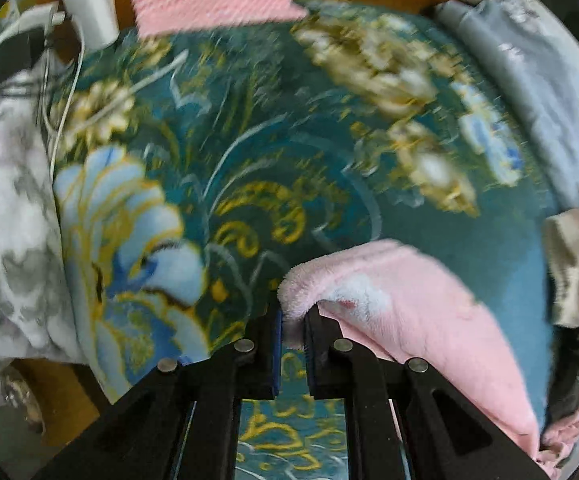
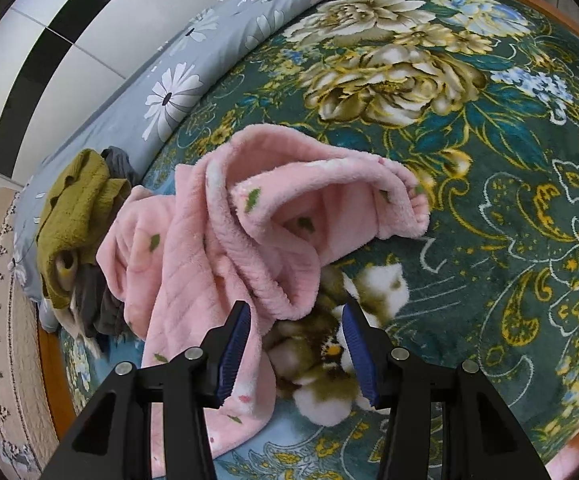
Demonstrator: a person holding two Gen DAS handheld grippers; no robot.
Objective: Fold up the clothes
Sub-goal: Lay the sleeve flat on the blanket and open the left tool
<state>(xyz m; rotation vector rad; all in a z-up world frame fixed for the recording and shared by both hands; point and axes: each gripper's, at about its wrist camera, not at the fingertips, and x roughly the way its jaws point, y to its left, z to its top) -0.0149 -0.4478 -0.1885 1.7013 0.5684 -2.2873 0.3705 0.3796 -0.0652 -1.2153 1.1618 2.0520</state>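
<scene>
A pink fleece garment [image 2: 225, 240] with small leaf prints lies crumpled on a teal floral blanket [image 2: 469, 208] on the bed. My left gripper [image 1: 292, 328] is shut on an edge of the pink garment [image 1: 401, 304], which drapes off to the right; the view is blurred. My right gripper [image 2: 295, 344] is open and empty, its blue-padded fingers [image 2: 235, 344] just in front of the garment's lower fold, above the blanket.
An olive knit garment [image 2: 77, 216] and grey clothes [image 2: 97, 308] are piled at the left by a grey daisy-print duvet [image 2: 193, 80]. In the left wrist view a folded pink cloth [image 1: 209, 2] lies far back, a white-grey throw [image 1: 5, 220] and cables [image 1: 65, 92] at left.
</scene>
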